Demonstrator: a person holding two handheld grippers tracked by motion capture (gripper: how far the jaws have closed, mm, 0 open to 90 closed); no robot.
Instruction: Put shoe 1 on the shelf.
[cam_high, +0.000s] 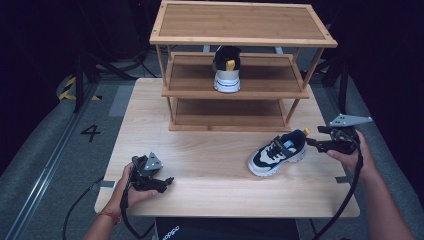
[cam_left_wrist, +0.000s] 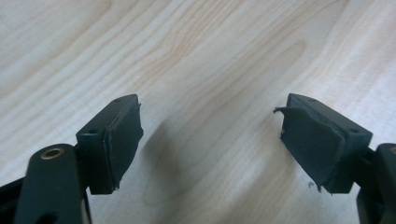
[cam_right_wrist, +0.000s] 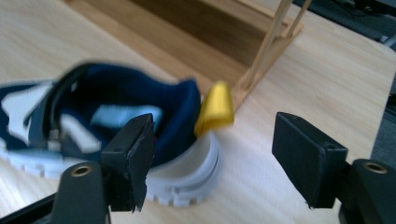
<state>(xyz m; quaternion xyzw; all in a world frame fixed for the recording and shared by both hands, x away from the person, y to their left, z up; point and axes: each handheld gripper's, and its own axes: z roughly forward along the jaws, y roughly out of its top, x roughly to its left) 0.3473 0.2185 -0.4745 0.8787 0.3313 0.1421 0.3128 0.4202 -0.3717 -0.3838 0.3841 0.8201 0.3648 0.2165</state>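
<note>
Sneaker (cam_high: 277, 152): lying on the surface just in front of the shelf rack (cam_high: 240, 30), heel toward the right gripper (cam_high: 311, 141) | right gripper: jaws released, heel tab (cam_right_wrist: 215, 108) between them, untouched | left gripper (cam_high: 167, 182): jaws spread, nothing held, low over bare surface (cam_high: 200, 150) | second sneaker (cam_high: 226, 70): on rack's middle shelf.

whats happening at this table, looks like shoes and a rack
A person holds a gripper in each hand at a wooden table. The right gripper is at the heel of a navy and white sneaker lying on the table, its jaws apart around the heel, not pressing on it. The left gripper is open over bare wood. A matching sneaker already stands on the middle shelf of the rack.
</note>
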